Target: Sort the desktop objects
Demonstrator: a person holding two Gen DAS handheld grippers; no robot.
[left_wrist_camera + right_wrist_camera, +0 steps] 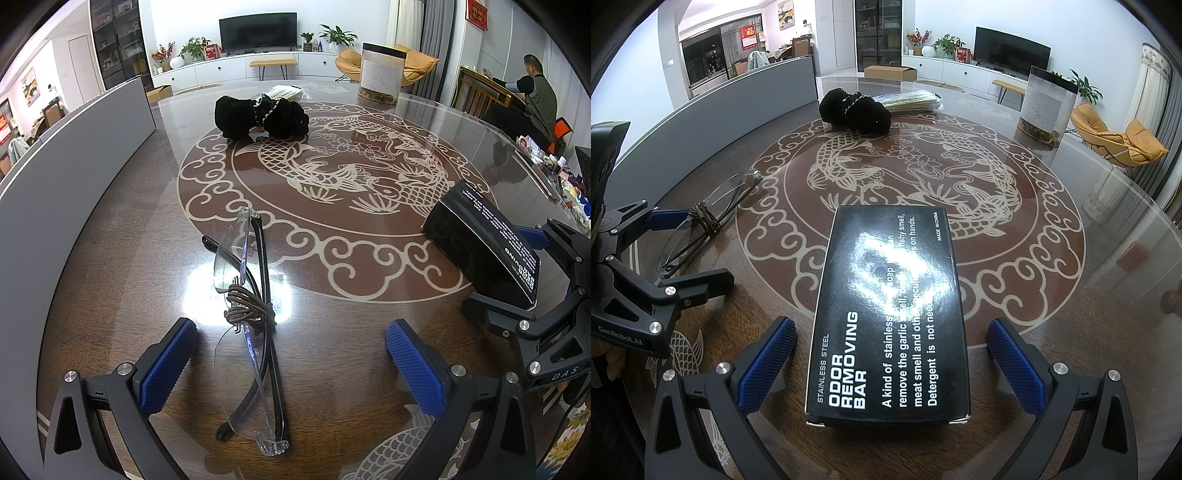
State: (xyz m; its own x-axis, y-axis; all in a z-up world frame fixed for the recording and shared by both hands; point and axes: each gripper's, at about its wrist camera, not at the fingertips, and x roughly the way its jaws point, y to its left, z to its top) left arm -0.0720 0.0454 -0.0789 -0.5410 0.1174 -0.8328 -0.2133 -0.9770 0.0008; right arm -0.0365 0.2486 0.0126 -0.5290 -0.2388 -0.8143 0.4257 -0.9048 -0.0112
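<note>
Left wrist view: left gripper (291, 354) released, fingers straddling glasses (251, 325) on tabletop (110, 258); long axis parallel to fingers. Right wrist view: right gripper (890, 354) released, astride box (890, 310), lengthwise between fingers, no contact.

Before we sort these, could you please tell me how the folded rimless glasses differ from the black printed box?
The folded rimless glasses are clear and thin, bound with brown cord; the black printed box is opaque, blocky and glossy. The glasses sit between the open left gripper; the box between the open right gripper. Both lie flat on the table, ungripped.
</note>
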